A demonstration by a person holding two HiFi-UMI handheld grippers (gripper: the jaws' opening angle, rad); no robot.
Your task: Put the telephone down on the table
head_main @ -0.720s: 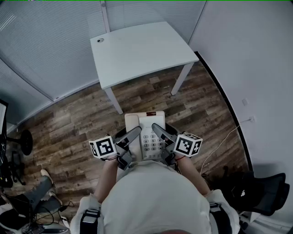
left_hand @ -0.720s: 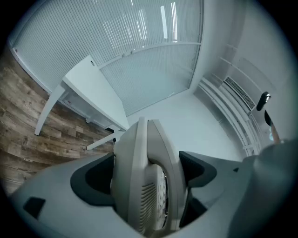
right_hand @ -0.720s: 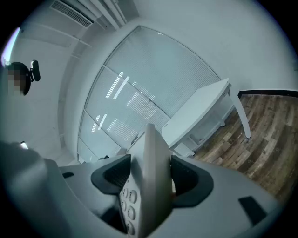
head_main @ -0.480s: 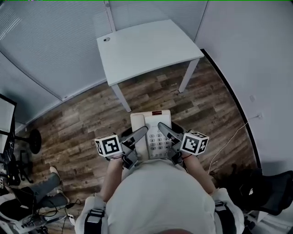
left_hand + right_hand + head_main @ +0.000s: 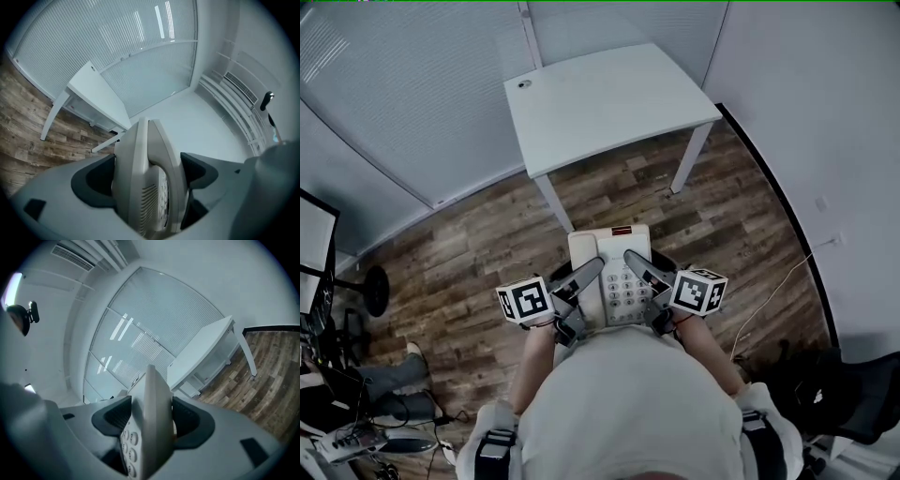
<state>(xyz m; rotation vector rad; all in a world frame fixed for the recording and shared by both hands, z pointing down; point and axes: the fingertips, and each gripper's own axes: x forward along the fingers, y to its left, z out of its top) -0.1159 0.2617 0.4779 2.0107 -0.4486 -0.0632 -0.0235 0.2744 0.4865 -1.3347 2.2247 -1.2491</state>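
head view: left hand-held gripper [image 5: 586,277] and right hand-held gripper [image 5: 636,268] clamp the telephone [image 5: 614,246] (mid-carry); next, probably reach the worktop [image 5: 609,98].

Head view overhead; gripper views close; all share table [image 5: 609,103].

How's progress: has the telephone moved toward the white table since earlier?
No: the telephone still ends level with the near leg's foot of the white table.

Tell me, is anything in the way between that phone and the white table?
Nothing visible does. The telephone is held over open wood floor, just short of the table, whose top looks bare.
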